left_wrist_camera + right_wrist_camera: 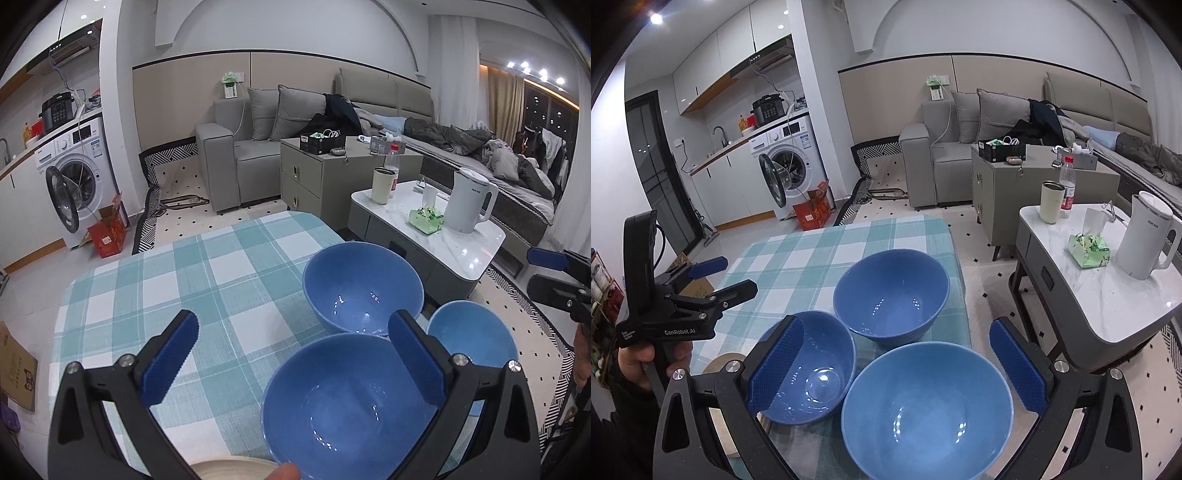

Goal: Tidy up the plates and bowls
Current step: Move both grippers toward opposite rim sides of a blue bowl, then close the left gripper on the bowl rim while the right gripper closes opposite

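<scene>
Blue glazed bowls are sitting in a tight cluster of three at the right-hand end of the checked tablecloth (827, 240), and we are hovering over them with both tools. We are holding the left gripper (295, 354) above the nearest bowl (347, 402), its fingers spread wide with nothing between them, the right pad hanging just over that bowl's far rim, probably so we can drop one finger inside the wall. We are keeping the right gripper (897, 365) likewise wide and empty, straddling the light blue bowl (927, 406) at the table's corner, with its left pad in front of the neighbouring bowl's rim. We are reading the far bowl (892, 291) as the likely base for nesting, since it is standing upright and apart from the edge. Beneath the left tool a pale plate (236, 469) is peeking in at the frame's bottom; we cannot tell how much of it is there. We are judging that no stacking has begun, as each bowl is resting separately on the cloth.
</scene>
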Demonstrator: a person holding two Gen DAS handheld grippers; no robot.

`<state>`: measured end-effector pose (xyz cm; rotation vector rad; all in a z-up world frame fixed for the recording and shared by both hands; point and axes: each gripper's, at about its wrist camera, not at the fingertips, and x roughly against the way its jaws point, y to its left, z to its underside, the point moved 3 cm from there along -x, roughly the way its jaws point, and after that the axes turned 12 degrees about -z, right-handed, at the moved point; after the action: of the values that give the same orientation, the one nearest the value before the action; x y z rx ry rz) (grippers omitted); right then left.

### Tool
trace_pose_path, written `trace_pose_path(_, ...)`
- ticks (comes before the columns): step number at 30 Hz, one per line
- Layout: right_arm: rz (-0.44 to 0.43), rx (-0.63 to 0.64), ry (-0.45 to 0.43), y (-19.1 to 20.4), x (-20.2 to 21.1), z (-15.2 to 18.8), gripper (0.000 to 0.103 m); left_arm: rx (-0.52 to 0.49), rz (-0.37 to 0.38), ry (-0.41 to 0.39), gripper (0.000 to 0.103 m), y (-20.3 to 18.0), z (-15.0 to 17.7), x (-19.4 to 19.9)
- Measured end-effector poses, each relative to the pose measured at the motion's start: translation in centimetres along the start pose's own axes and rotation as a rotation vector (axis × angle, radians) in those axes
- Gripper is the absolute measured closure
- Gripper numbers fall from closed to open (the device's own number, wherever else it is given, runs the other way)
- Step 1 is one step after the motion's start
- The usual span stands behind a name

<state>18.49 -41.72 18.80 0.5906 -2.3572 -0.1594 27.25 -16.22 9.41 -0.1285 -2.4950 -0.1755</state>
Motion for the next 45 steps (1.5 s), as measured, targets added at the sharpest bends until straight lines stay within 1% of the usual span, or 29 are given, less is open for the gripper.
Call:
trace_pose_path(6,0.014,-0.028,0.038,-1.7,-2.6,-0.6,0.001,0.009,0.015,0.009,0.000,-0.3,-0.7,-1.8)
trace_pose_path(13,0.022,-0.077,0.069,-4.0,-5.0,-1.1,0.001,-0.017,0.029,0.030,0.000,-1.2,-1.1,-4.1)
trace_pose_path(19,0.017,-0.084,0.118,-5.0,-7.0,-1.0,0.001,-0.037,0.036,0.041,0.000,-2.1,-1.5,-5.5)
trace_pose_path(22,-0.006,-0.110,0.137,-5.5,-7.9,-0.9,0.001,-0.042,0.042,0.063,0.000,-2.3,-1.6,-6.5)
trace_pose_path(27,-0.021,-0.146,0.162,-6.4,-9.4,-0.9,0.001,-0.048,0.037,0.107,0.000,-2.2,-1.7,-8.3)
trace_pose_path(31,-0.028,-0.146,0.196,-6.7,-10.8,-0.7,0.002,-0.053,0.032,0.138,0.000,-2.0,-1.7,-9.7)
trace_pose_path(34,-0.031,-0.152,0.218,-6.9,-11.7,-0.5,0.008,-0.049,0.049,0.162,0.000,-2.1,-1.7,-10.6)
trace_pose_path(38,-0.035,-0.173,0.242,-7.4,-12.9,-0.5,0.016,-0.083,0.042,0.178,0.002,-2.8,-1.6,-11.6)
trace_pose_path(42,-0.059,-0.190,0.279,-7.9,-14.3,-0.2,0.018,-0.108,0.024,0.192,0.002,-3.3,-1.6,-12.4)
trace_pose_path(45,-0.050,-0.190,0.300,-8.3,-15.3,0.0,0.019,-0.131,0.015,0.201,0.002,-3.6,-1.5,-13.0)
